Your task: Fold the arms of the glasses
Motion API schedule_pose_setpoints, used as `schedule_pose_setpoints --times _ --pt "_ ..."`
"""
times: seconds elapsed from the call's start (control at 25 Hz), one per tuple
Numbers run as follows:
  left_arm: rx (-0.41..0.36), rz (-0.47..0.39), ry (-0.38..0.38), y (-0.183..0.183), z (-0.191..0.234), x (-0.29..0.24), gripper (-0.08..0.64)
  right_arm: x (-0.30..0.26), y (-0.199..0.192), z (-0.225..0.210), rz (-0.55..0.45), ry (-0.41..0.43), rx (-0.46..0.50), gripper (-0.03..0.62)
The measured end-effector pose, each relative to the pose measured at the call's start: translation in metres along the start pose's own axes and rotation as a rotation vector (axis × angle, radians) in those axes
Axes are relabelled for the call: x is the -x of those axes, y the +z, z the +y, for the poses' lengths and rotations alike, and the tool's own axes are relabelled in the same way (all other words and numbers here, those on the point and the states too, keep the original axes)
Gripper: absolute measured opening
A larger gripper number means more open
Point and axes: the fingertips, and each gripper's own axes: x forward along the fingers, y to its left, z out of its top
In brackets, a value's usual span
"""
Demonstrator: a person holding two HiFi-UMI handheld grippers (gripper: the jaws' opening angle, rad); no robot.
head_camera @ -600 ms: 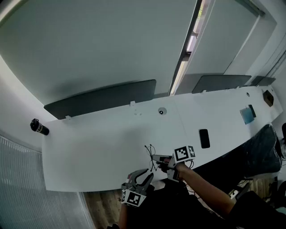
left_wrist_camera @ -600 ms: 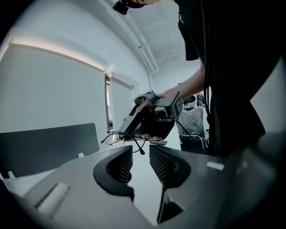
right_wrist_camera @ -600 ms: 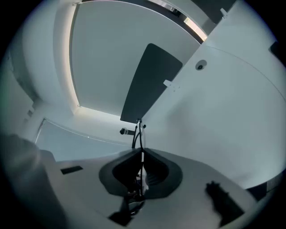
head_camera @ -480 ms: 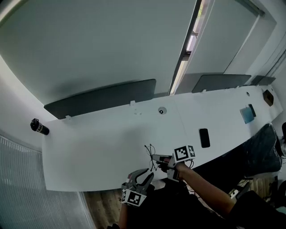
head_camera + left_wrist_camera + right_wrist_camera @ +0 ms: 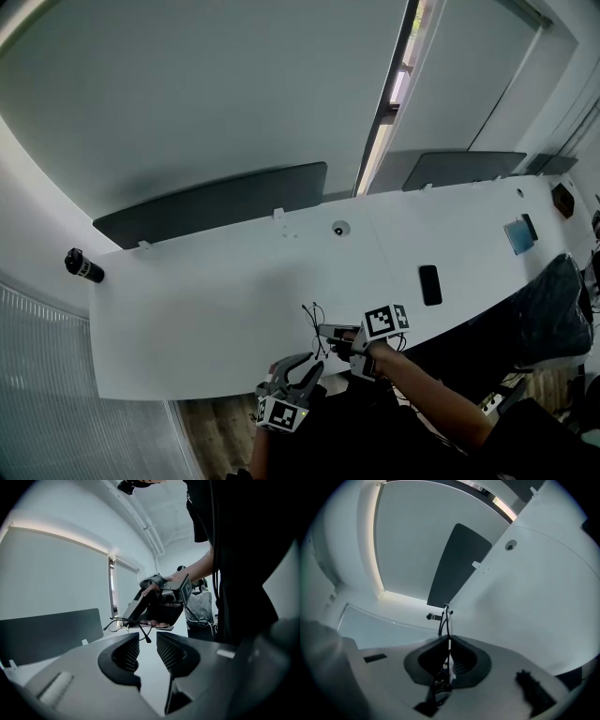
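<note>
Thin dark wire-framed glasses (image 5: 313, 324) are held just above the white table (image 5: 187, 319) near its front edge. My right gripper (image 5: 326, 332) is shut on one end of them. In the right gripper view the glasses (image 5: 446, 620) run up out of the closed jaws of the right gripper (image 5: 447, 657). My left gripper (image 5: 298, 365) hangs below the table's front edge, short of the glasses and apart from them. In the left gripper view the left gripper (image 5: 147, 641) is open with nothing between its jaws. The glasses (image 5: 125, 622) and the right gripper (image 5: 135, 618) lie beyond it.
A black phone (image 5: 429, 285) lies to the right on the table. A black cylinder (image 5: 82, 267) stands at the far left edge. Grey divider panels (image 5: 211, 208) line the back edge, with a round grommet (image 5: 340, 229) in front. A black chair (image 5: 548, 314) stands to the right.
</note>
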Motion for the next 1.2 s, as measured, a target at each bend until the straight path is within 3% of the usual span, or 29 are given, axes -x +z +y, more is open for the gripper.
schedule_pose_setpoints --times 1.2 --pt "0.019 0.003 0.008 0.004 -0.006 -0.001 0.101 0.0 -0.014 -0.005 0.031 -0.02 0.039 0.02"
